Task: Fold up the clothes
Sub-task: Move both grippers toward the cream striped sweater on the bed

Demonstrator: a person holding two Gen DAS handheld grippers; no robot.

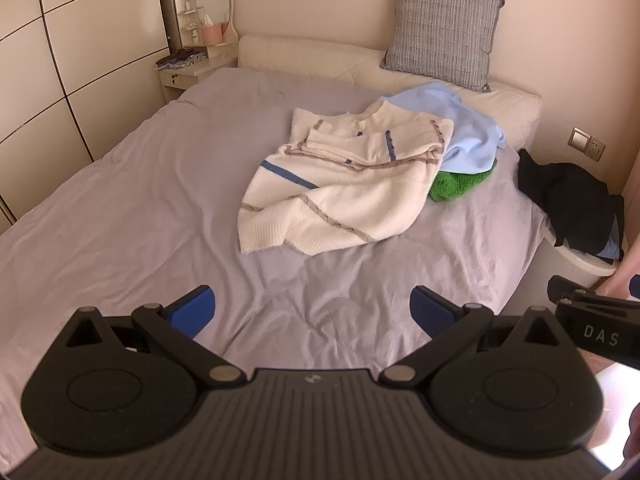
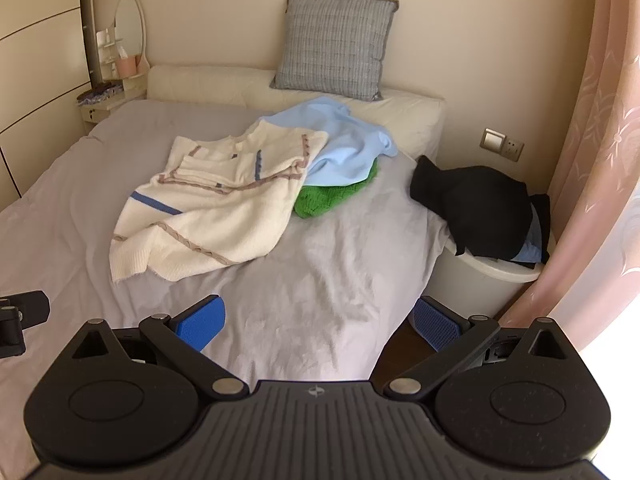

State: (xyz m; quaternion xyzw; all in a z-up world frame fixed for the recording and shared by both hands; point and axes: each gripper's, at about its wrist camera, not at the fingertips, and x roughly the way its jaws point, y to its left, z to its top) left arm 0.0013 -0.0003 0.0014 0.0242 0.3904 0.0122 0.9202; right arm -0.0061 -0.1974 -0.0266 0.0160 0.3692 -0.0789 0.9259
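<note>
The cream sweater [image 1: 340,184] lies rumpled and loosely spread on the bed [image 1: 140,200], its top overlapping a crumpled light blue garment [image 1: 460,128] and a green knit [image 1: 460,184]. None of these looks neatly folded, so folding seems left to do. Dark clothes [image 2: 480,208] sit heaped beside the bed. The left gripper [image 1: 312,312] and the right gripper [image 2: 318,322] hover wide open, holding nothing.

The green garment [image 2: 332,198] is lying mostly hidden under the light blue garment [image 2: 340,148] at its twelve o'clock; bottles on the shelf [image 1: 192,24] are showing too small to identify.
</note>
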